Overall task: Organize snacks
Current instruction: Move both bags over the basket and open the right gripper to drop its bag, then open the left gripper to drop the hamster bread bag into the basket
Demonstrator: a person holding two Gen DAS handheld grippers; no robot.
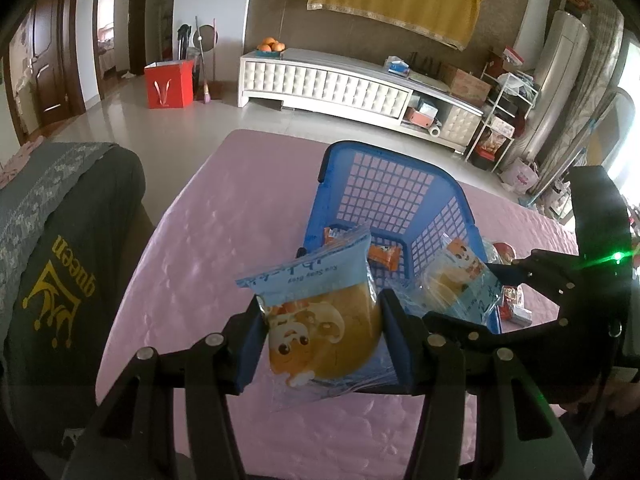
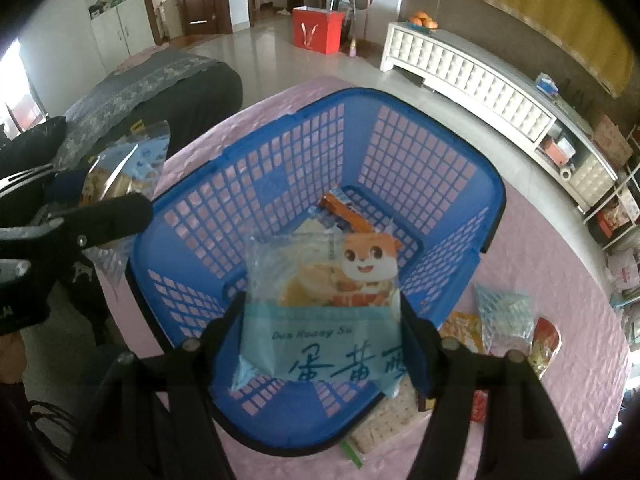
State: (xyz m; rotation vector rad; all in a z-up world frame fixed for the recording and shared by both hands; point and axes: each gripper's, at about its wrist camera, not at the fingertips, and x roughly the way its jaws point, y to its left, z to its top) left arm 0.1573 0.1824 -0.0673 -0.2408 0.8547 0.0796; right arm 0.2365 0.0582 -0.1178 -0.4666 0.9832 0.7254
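My left gripper (image 1: 323, 308) is shut on a light-blue pastry packet (image 1: 320, 332) with a cartoon squirrel, held just short of the blue mesh basket (image 1: 384, 152) on its near-left side. The right gripper (image 2: 322, 308) is shut on a matching pastry packet (image 2: 324, 280) and hangs over the basket (image 2: 492, 184). An orange snack bar (image 2: 348, 208) lies on the basket floor. The left wrist view shows the right gripper (image 1: 468, 292) at the basket's right side. In the right wrist view the left gripper (image 2: 80, 192) is at the left edge with its packet (image 2: 132, 160).
The basket stands on a pink quilted tablecloth (image 1: 224, 216). Loose snacks lie to its right: a pale blue net packet (image 2: 504, 316), an orange packet (image 2: 460, 332) and a red packet (image 2: 544, 340). A dark chair cover (image 1: 60, 260) printed "queen" stands left of the table.
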